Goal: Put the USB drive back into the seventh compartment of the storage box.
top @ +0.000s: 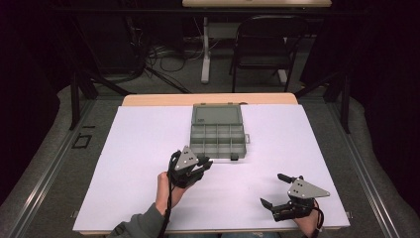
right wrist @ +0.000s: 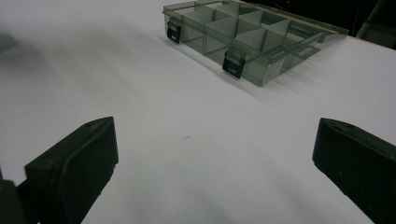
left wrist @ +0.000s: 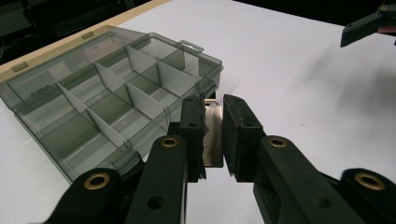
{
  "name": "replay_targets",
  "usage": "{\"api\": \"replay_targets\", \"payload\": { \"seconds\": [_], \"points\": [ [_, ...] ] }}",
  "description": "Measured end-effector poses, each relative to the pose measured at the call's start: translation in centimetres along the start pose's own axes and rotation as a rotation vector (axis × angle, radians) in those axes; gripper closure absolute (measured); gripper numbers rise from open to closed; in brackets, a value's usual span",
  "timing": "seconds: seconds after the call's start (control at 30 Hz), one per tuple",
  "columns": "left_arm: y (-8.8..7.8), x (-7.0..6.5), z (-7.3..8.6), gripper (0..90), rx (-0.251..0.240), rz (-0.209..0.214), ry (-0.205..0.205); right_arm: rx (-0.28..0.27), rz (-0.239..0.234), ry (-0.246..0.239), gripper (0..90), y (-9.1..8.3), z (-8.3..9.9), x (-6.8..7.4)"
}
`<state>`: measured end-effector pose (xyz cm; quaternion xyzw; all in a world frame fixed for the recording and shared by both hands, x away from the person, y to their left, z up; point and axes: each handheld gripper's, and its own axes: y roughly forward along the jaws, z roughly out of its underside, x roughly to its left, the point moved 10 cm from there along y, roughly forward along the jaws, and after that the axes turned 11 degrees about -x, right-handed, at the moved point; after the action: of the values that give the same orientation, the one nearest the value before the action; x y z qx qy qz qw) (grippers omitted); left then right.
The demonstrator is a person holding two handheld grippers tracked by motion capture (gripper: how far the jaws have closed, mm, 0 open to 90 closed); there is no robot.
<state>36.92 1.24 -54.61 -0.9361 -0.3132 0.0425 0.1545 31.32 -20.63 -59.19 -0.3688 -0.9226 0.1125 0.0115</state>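
From the high view, a translucent grey plastic organiser box [top: 218, 136] with white dividers lies open on the white sheet covering the wooden table [top: 148, 148], its lid folded back toward the far edge. The left gripper [top: 205, 162], black with a grey three-cornered plate, sits just before the box's near left corner, its tips close to the front wall. The right gripper [top: 273, 191] rests well apart, near the table's near right edge, its jaws spread wide with nothing between them.

In the left gripper view, the left gripper [left wrist: 213, 135] has its pads closed on a small, flat, shiny metal piece [left wrist: 213, 133], which stands upright between them. The piece is just beside the near corner of the organiser box [left wrist: 107, 102], whose compartments look bare. The other gripper's jaw tip shows at the top right.

In the right gripper view, the right gripper [right wrist: 210, 154] stands wide open above bare white sheet. The organiser box [right wrist: 243, 37] lies farther off, two black latches [right wrist: 233, 64] on its front wall.
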Motion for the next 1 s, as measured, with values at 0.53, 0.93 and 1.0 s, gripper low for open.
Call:
{"api": "replay_targets", "payload": {
  "seconds": [0.53,0.93,1.0],
  "points": [
    [1.7,0.6,-1.7,78.3,-0.016,-0.012,0.014,-0.001,-0.001,0.003,0.0,0.0,0.0,0.0],
    [2.7,1.1,-2.5,78.3,-0.030,-0.022,0.011,0.000,-0.002,0.001,0.0,0.0,0.0,0.0],
    [2.9,1.1,-2.7,78.3,-0.034,-0.021,0.009,0.001,-0.002,0.001,0.0,0.0,0.0,0.0]
  ]
}}
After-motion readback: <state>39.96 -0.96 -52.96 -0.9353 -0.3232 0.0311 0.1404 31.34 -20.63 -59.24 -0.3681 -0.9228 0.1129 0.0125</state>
